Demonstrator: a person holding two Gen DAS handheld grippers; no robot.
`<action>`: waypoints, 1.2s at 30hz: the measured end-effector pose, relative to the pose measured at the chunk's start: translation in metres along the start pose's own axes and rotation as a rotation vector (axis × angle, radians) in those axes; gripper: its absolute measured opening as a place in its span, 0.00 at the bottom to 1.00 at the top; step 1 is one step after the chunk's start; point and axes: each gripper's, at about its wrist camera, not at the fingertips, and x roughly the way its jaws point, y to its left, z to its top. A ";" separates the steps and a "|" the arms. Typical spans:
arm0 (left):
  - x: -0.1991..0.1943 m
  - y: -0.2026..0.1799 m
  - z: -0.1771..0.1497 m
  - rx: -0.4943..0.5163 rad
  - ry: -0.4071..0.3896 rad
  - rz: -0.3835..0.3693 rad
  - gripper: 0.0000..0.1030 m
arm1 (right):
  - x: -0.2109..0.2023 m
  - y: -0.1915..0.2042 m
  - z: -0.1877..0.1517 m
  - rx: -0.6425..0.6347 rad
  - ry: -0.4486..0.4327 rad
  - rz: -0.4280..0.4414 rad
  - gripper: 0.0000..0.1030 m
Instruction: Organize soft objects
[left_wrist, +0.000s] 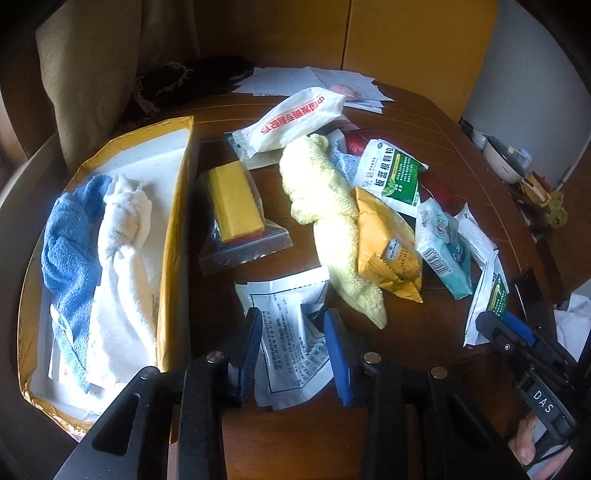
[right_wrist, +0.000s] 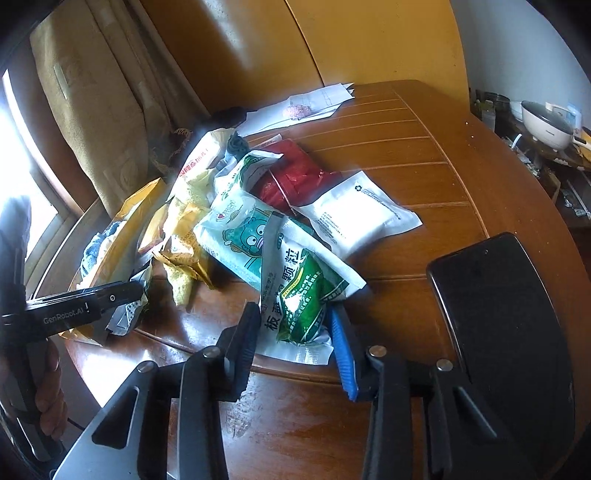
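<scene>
Left wrist view. We see the left gripper (left_wrist: 291, 347) low over the near edge of the table (left_wrist: 424, 122), its fingers half closed around a crumpled white printed pouch (left_wrist: 291, 332); the pads flank the pouch, but we cannot tell whether they press on it. To the left stands the yellow box (left_wrist: 177, 221), which already holds a blue towel (left_wrist: 70, 236) and a white towel (left_wrist: 122, 236). We judge this much of the sorting done. Right of the box, a yellow towel (left_wrist: 325, 206) lies stretched across the table, not yet put away, its far end under a white red-lettered packet (left_wrist: 295, 122) and a yellow snack packet (left_wrist: 388, 243) resting against its right side. A bagged yellow block (left_wrist: 232, 203) lies between box and towel.

Right wrist view. We see the right gripper (right_wrist: 295, 339) partly closed about the near end of a green-and-white granule sachet (right_wrist: 299, 295); whether its pads press on the sachet we cannot tell. Behind it lie a teal tissue pack (right_wrist: 240, 236), a red packet (right_wrist: 295, 177) and a white flat pouch (right_wrist: 354, 214). A dark phone (right_wrist: 491, 295) lies to the right.

We judge the task to be in its middle: two towels boxed, one towel and the loose packets remaining.
</scene>
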 end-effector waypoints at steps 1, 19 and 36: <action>0.001 -0.004 0.001 0.013 -0.009 0.017 0.35 | 0.000 0.000 0.000 -0.004 -0.001 -0.002 0.35; -0.033 0.019 -0.009 -0.101 -0.093 -0.189 0.17 | -0.040 0.010 -0.005 -0.027 -0.103 0.055 0.17; -0.087 0.169 -0.033 -0.384 -0.254 -0.065 0.17 | 0.012 0.177 0.015 -0.328 0.004 0.363 0.17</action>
